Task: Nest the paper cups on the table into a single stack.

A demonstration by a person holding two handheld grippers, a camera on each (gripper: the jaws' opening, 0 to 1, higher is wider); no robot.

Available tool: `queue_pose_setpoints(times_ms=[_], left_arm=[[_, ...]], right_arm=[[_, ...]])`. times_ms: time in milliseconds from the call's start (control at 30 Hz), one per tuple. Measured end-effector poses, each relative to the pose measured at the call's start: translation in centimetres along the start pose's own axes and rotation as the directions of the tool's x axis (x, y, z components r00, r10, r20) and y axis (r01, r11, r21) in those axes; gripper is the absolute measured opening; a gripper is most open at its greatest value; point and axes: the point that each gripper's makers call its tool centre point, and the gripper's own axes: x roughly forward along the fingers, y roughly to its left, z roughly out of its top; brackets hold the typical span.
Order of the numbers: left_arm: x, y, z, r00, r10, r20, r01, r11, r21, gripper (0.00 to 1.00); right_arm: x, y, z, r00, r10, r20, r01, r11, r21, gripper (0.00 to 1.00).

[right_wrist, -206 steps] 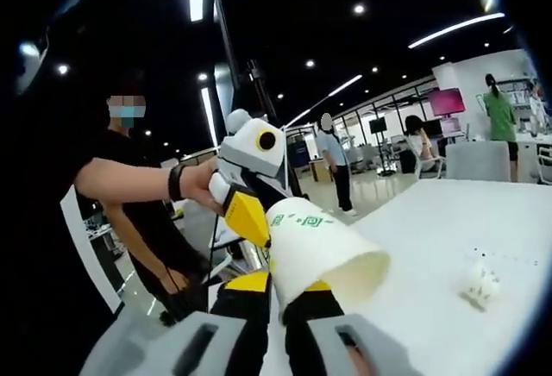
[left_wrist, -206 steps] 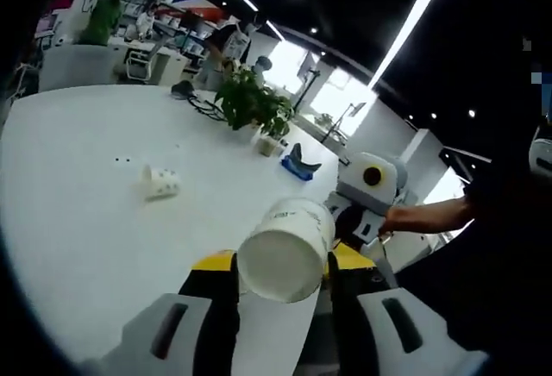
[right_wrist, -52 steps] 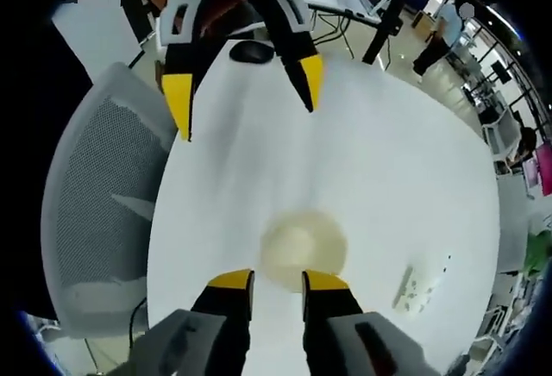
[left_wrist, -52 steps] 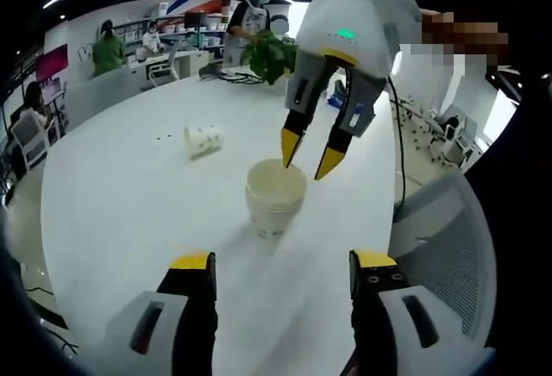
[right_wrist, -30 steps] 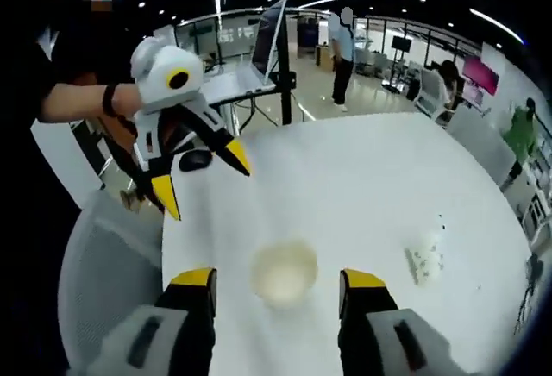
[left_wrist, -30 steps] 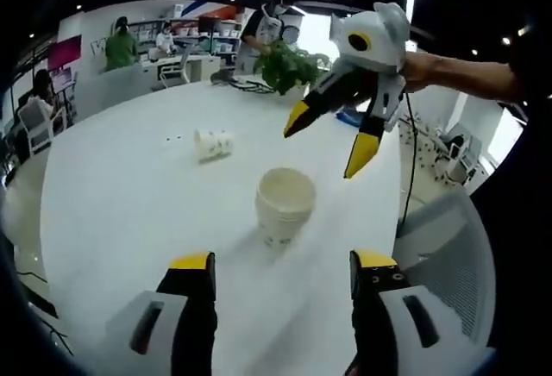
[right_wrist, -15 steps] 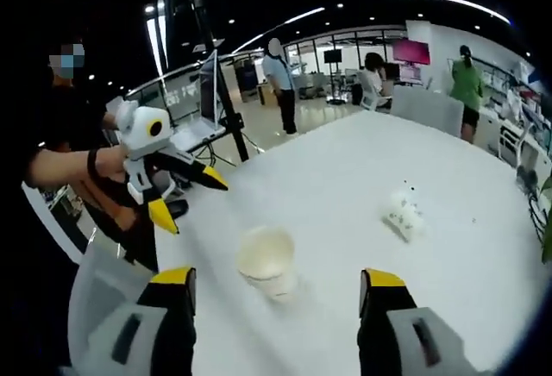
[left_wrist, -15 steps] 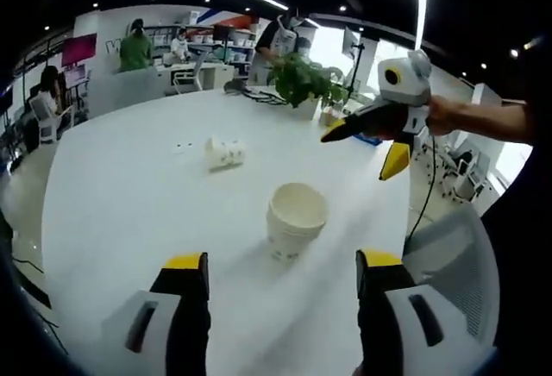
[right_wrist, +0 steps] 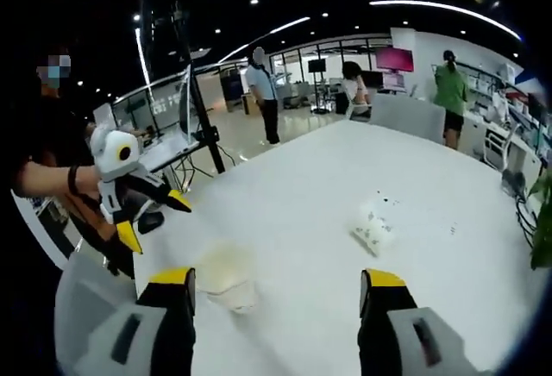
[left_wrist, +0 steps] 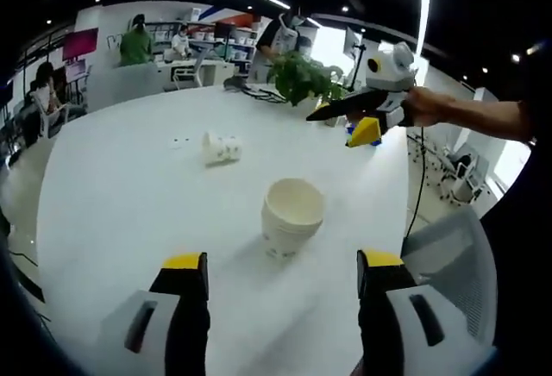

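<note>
We see the stack of cups (left_wrist: pixel 293 216) standing upright on the white table (left_wrist: pixel 121 212), mouth up, in the near part of the tabletop toward the edge where a grey mesh chair (left_wrist: pixel 448 264) sits. In the right gripper view the same stack (right_wrist: pixel 226 274) stands just ahead of our own jaws, slightly blurred. Well apart from it, farther across the table, a lone cup with a dotted print (left_wrist: pixel 222 147) lies on its side; in the right gripper view it (right_wrist: pixel 374 224) lies right of the stack.

The left gripper (left_wrist: pixel 282 266) hangs with its yellow-tipped jaws wide apart on either side of the stack, touching nothing. The right gripper (right_wrist: pixel 279 280) is likewise spread wide and holds nothing. We see the right gripper (left_wrist: pixel 355 122) again in the left gripper view, held by a hand (left_wrist: pixel 424 105) above the far side of the table, jaws parted. In the right gripper view the left gripper (right_wrist: pixel 153 219) shows at the left, also parted.

Beyond the table stand a potted plant (left_wrist: pixel 297 78), desks, and several people.
</note>
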Motion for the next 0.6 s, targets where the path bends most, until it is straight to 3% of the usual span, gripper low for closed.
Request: queue_pose_setpoints(times_ms=[133,267,600], left_arm=[[-0.3,-0.3,-0.3,1.000,-0.001,-0.007,0.001,1.000,0.004,0.69],[-0.4,-0.5,-0.6,1.000,-0.004,-0.013,0.005,1.000,0.006,0.69],[-0.7,-0.6,-0.8,1.000,-0.008,-0.003,0.008,1.000,0.006,0.69]], right_arm=[[1.0,-1.0,0.8,1.000,-0.010,-0.005,0.010,1.000,-0.009,0.79],[3.2,-4.5,1.5,0.999,-0.029,-0.031,0.029,0.999,-0.017,0.79],[6.6,-9.0,2.8,0.995,-0.075,-0.064,0.074,0.997,-0.018,0.78]])
